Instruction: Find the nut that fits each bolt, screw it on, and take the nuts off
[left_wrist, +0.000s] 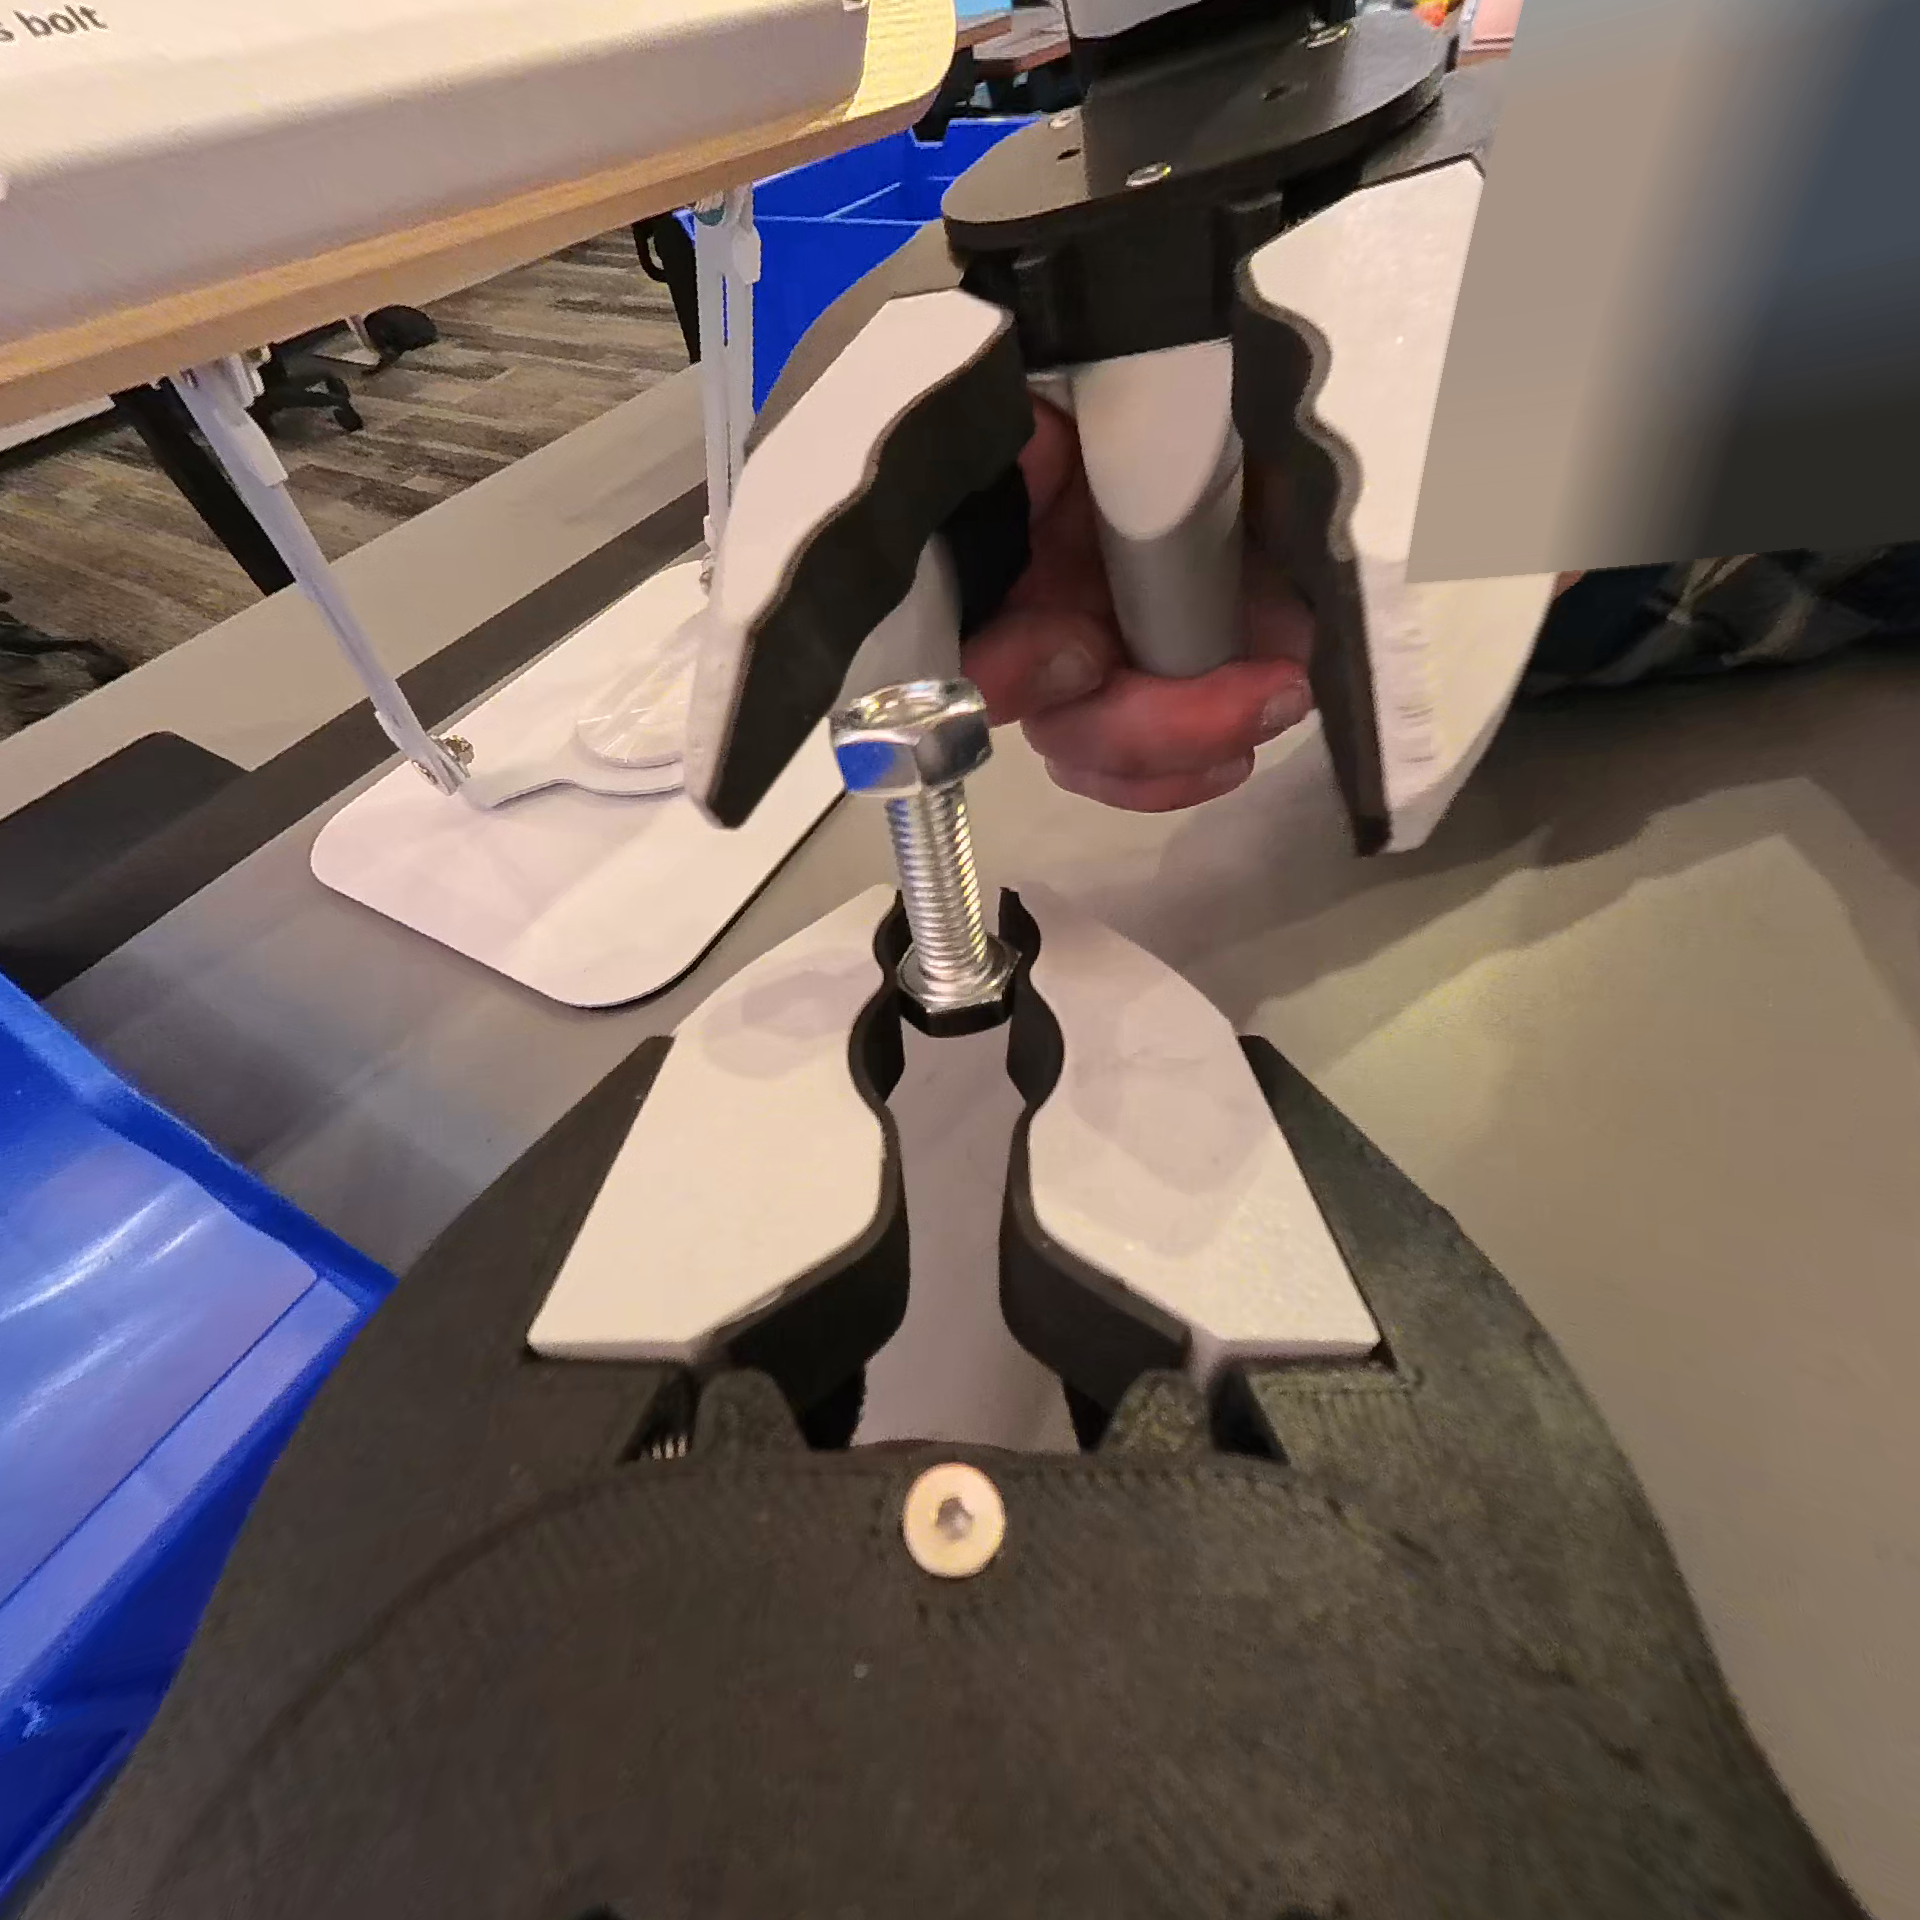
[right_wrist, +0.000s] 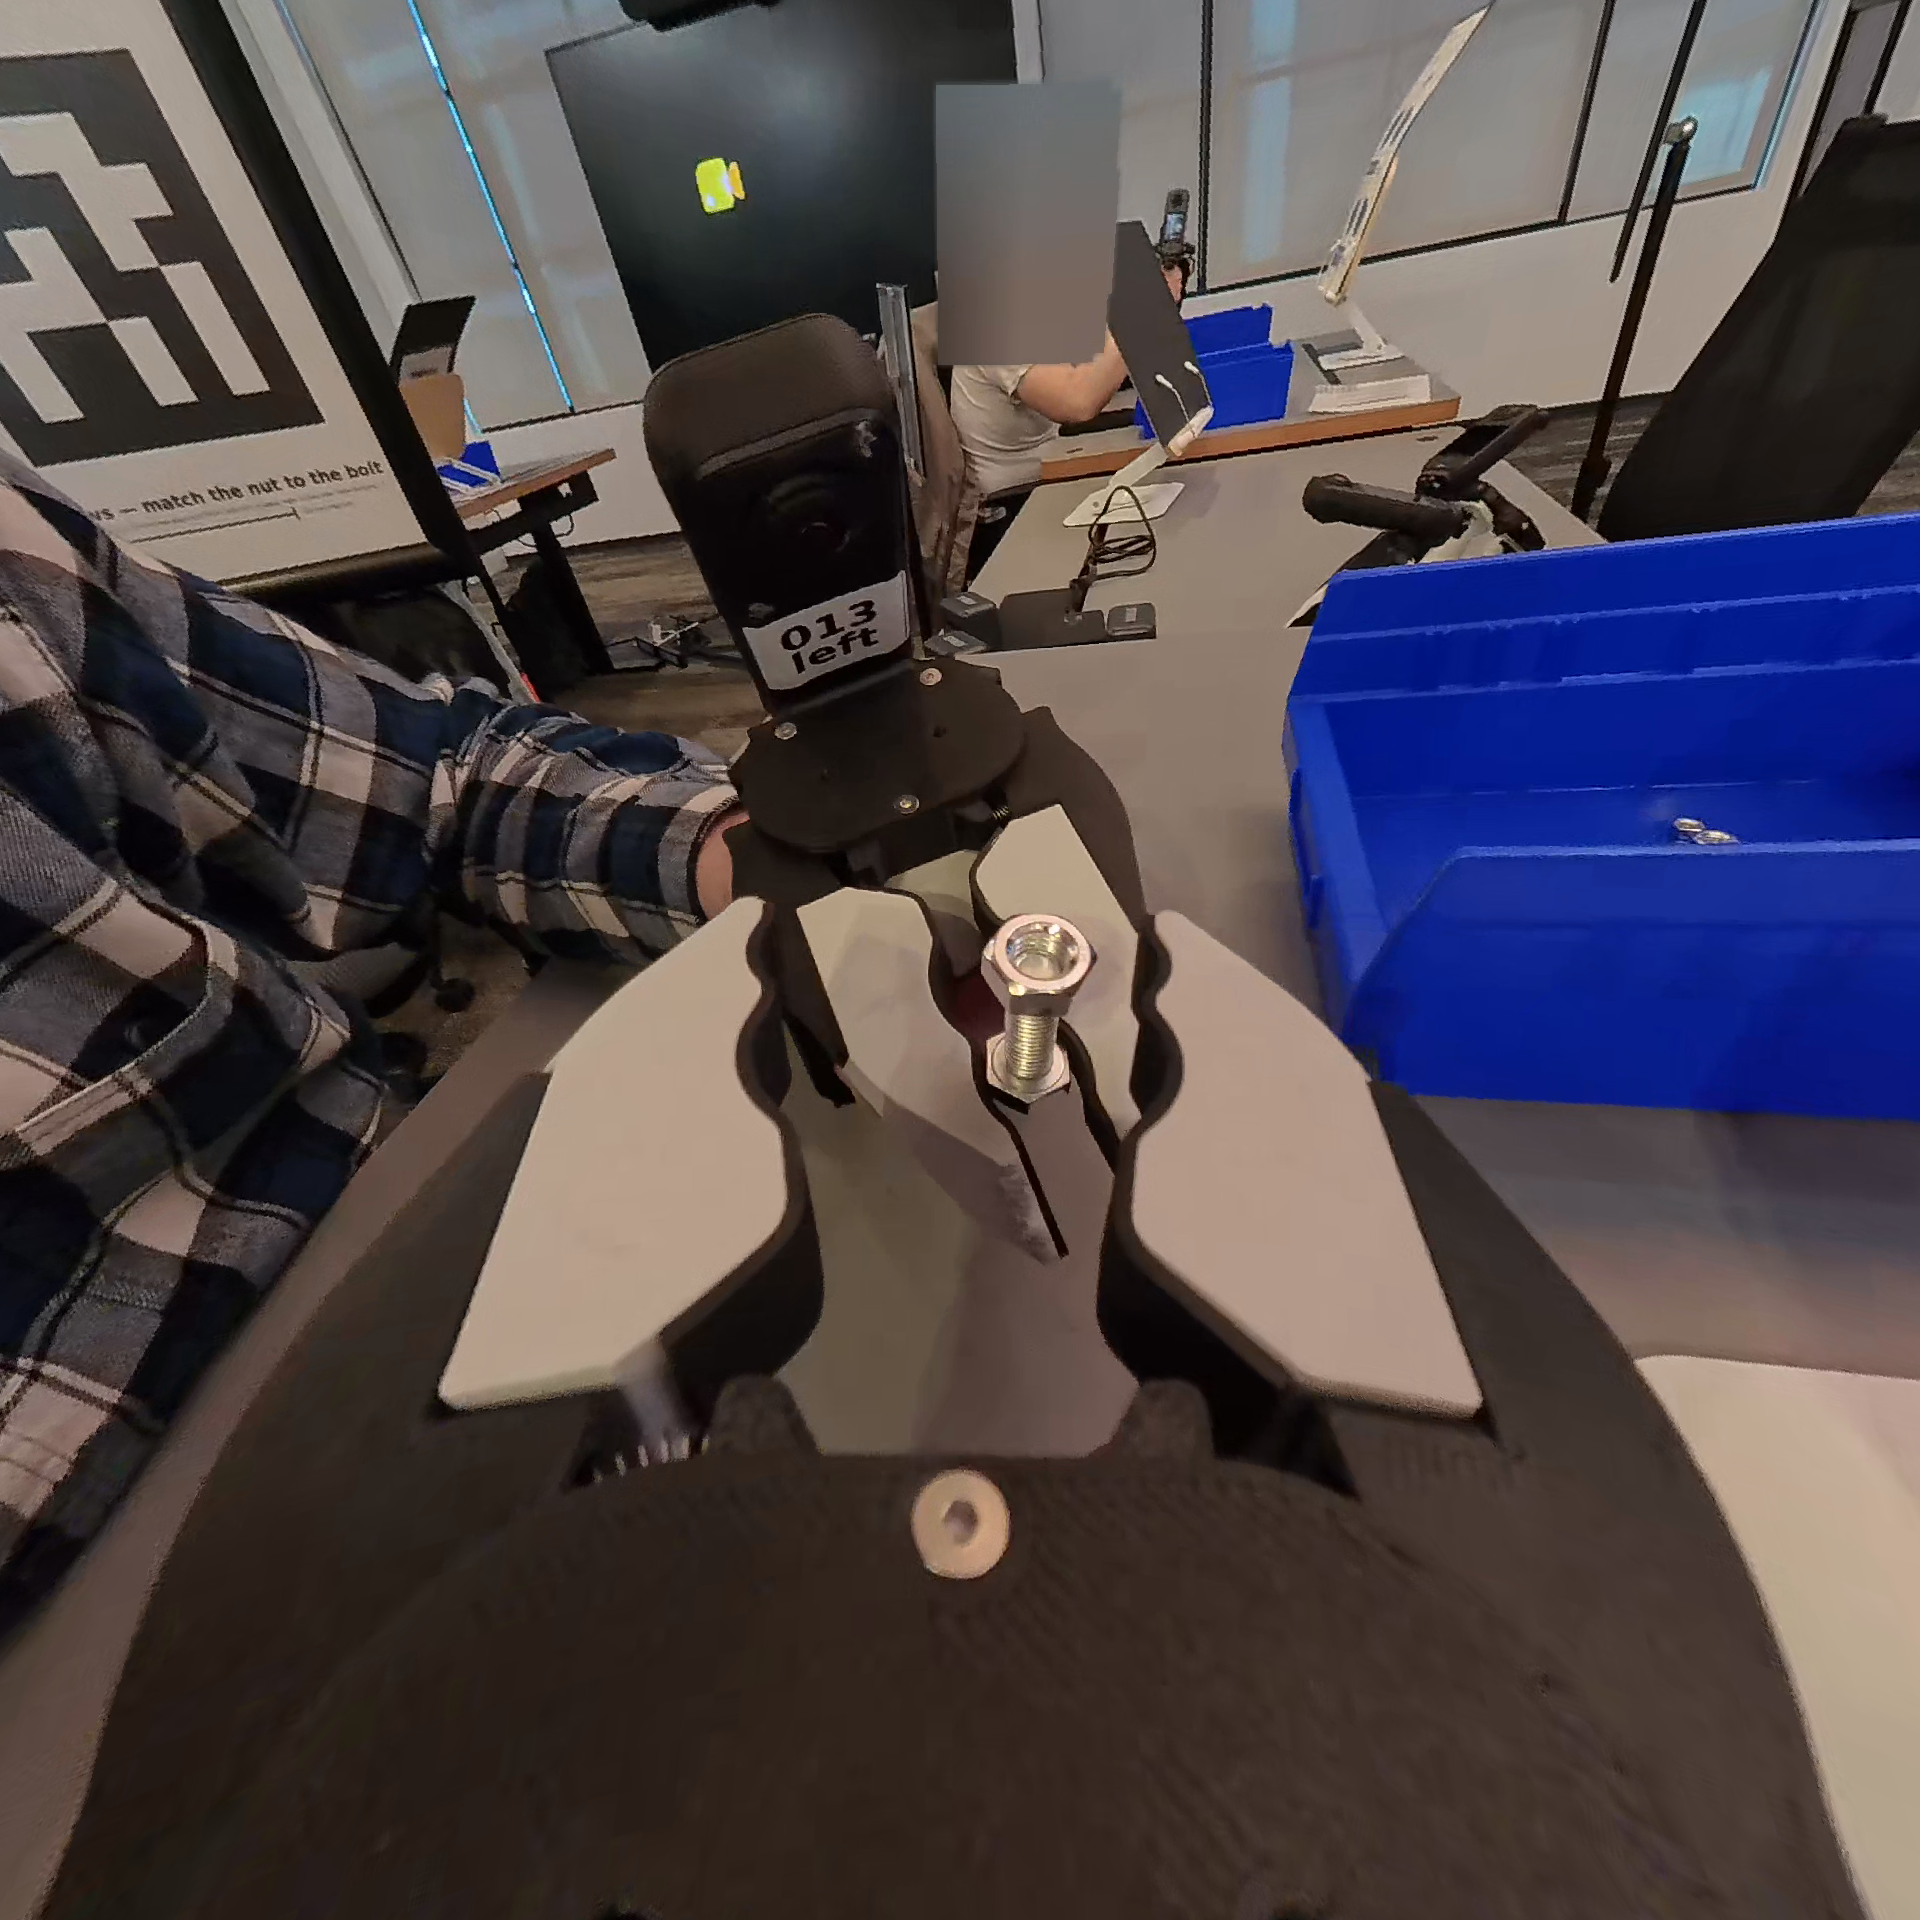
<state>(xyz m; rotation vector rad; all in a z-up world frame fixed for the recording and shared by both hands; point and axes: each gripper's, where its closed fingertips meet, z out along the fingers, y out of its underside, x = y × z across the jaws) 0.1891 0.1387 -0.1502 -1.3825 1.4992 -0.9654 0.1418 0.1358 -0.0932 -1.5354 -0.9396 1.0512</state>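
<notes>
Here the left gripper (left_wrist: 956, 987) pinches the head of a shiny steel bolt (left_wrist: 935, 883), holding it upright. A hex nut (left_wrist: 909, 743) sits on its top end, between the widely spread fingers of the right gripper (right_wrist: 961, 997). Rigid, smooth metal, likely slippery: best gripped across the nut's flat faces.

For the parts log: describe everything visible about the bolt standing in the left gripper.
The bolt is shiny silver metal, upright, with a threaded shank. A hex piece at its lower end is clamped between the left gripper's black fingertips; another, with a recessed top, sits at the upper end. The right gripper's fingers stand spread on either side, not touching it.
</notes>
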